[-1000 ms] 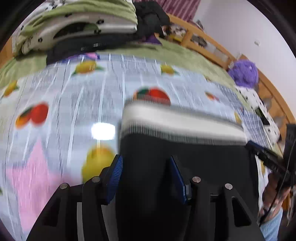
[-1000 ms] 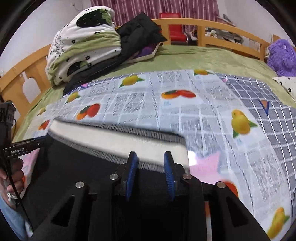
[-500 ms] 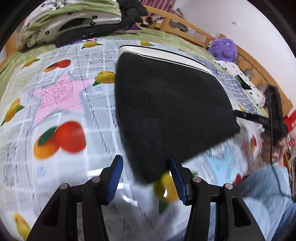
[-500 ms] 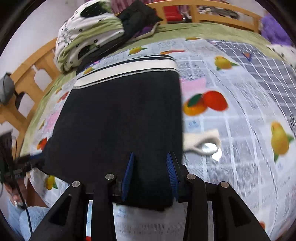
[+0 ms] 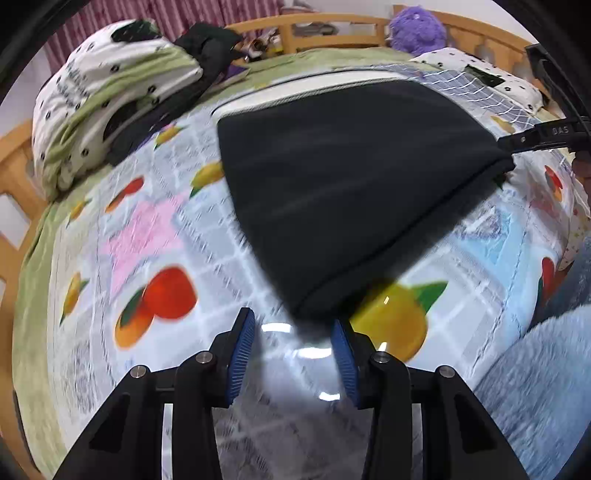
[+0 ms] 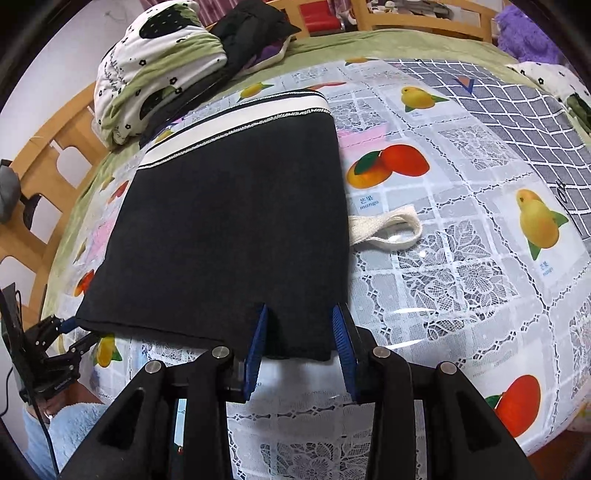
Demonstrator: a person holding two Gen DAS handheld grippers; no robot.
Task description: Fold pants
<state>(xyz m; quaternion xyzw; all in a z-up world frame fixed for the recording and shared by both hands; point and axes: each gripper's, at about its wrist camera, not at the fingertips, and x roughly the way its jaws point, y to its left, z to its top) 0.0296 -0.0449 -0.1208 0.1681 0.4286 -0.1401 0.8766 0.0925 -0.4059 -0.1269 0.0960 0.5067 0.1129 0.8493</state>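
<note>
A fruit-print plastic cover (image 6: 461, 229) spreads over the green bed (image 6: 332, 40) — bundled bedding (image 6: 155, 62), purple plush (image 5: 417, 29) behind.

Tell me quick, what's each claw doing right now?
Left claw: open, holding nothing, just short of the black pants.
Right claw: open, straddling the pants' near edge, not clamped.

The black pants (image 6: 236, 229) are seen folded into a flat, roughly rectangular packet on the fruit-patterned cover of the bed. A white waistband (image 6: 240, 114) edged with thin dark stripes is turned to the far side, the folded edge to the near side. A cream drawstring loop (image 6: 388, 230) is seen sticking out from under the right edge, lying flat on the cover
</note>
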